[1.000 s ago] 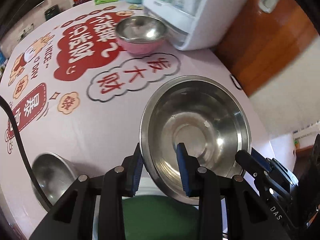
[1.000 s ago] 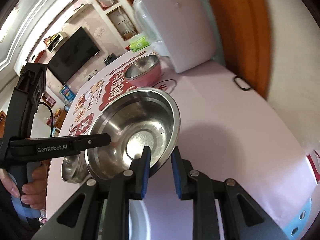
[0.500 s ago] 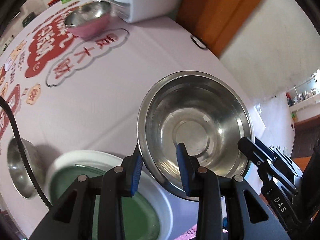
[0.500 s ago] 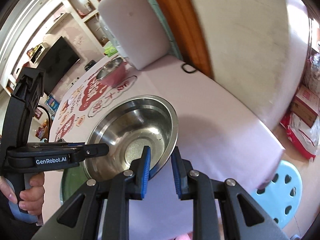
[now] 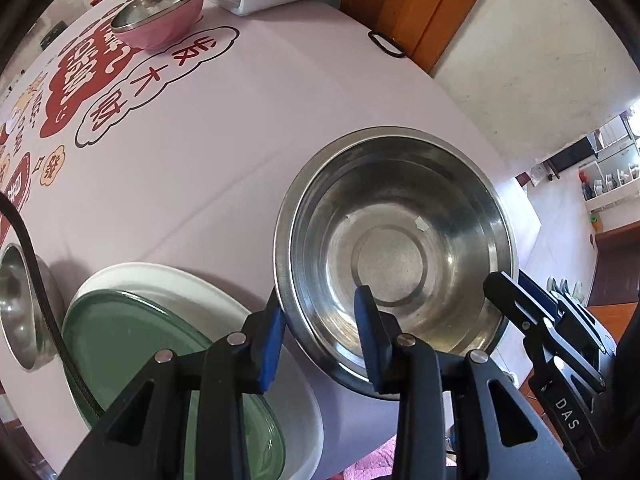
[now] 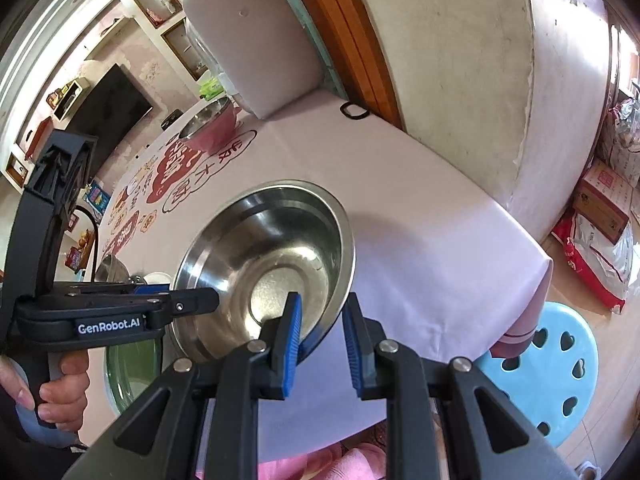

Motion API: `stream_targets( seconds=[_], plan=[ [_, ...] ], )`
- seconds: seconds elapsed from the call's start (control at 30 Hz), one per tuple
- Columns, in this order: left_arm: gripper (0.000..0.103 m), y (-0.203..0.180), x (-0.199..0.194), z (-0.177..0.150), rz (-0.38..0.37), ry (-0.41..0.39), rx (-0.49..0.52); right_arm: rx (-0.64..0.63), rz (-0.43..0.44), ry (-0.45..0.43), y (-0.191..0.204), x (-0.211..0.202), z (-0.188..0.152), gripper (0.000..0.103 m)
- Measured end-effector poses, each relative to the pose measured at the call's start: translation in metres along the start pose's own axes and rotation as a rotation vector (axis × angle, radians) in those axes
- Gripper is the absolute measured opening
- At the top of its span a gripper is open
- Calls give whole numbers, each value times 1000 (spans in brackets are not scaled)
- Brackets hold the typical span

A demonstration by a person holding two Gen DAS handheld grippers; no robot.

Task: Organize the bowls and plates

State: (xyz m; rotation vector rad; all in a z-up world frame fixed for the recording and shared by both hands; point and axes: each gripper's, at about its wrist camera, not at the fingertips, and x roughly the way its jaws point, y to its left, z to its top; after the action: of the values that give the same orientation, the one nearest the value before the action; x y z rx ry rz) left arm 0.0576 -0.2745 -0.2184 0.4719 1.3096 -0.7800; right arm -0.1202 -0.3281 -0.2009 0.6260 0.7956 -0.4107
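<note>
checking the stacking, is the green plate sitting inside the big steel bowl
No, the green plate lies on a white plate on the table, beside the big steel bowl, whose inside is bare.

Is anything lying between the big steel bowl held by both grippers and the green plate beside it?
Nothing visible. The steel bowl hangs beside the green plate, only bare tablecloth between them.
</note>
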Motion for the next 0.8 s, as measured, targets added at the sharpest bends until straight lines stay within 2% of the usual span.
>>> stream_targets(
  seconds=[0.3,0.47,0.53,0.7,0.8],
  plan=[
    [37,2,-23,-6,13,-51,-10,-7,1,-18,3,-7,5,23],
    [43,5,-46,-8,8,-107,-34,-19,-11,-24,6,-15,10,25],
    [47,6,-54,-8,20,-131,-42,-30,-10,-31,8,-18,12,30],
    [51,16,-76,-6,30,-177,-75,-79,-7,-59,19,-23,30,35],
    [58,26,-95,-4,47,-207,-96,-107,2,-64,27,-23,40,36]
  ],
)
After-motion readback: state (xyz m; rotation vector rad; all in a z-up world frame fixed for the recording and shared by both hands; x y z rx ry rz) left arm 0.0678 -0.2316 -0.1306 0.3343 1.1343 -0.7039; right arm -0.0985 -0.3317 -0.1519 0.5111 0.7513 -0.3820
